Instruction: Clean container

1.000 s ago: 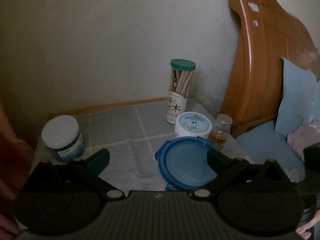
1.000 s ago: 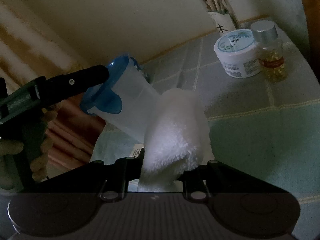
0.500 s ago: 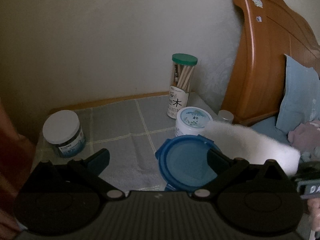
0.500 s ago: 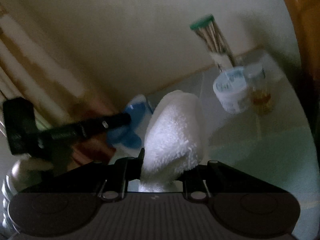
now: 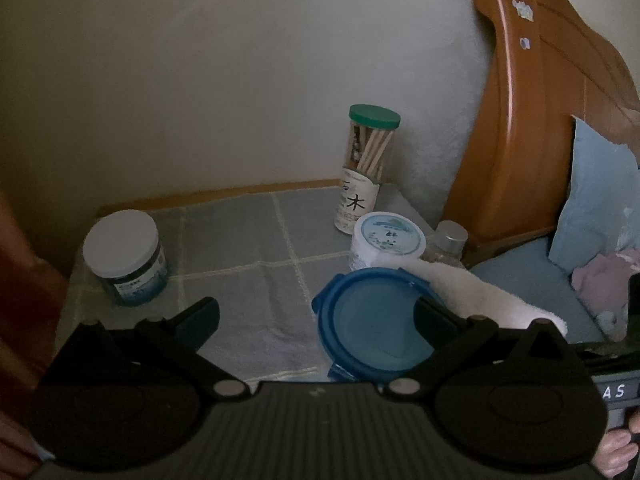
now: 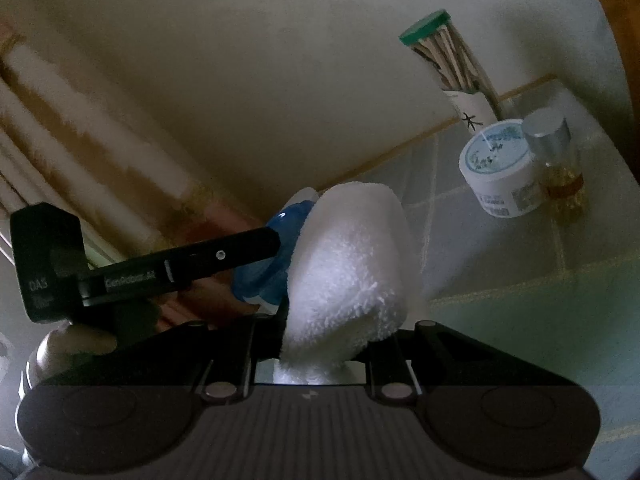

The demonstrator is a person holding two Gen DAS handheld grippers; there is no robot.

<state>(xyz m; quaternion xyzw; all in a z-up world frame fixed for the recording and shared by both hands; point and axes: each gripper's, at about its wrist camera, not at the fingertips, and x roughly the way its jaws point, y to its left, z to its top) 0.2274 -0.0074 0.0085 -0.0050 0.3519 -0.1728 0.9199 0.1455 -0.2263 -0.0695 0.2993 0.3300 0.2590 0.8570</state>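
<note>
- Compared with one second ago, the white cloth (image 6: pixel 348 280) has been brought against the rim of the blue-lidded container (image 5: pixel 372 320); before, it was out of the left view.
- Open checked tablecloth (image 5: pixel 240 260) is seen to the left; the jars stand close behind, the wall beyond.
- The left gripper (image 5: pixel 316 316) is spread wide, one finger laid over the container lid, so a grip cannot be told.
- The right gripper (image 6: pixel 320 344) is clamped on the cloth.
</note>
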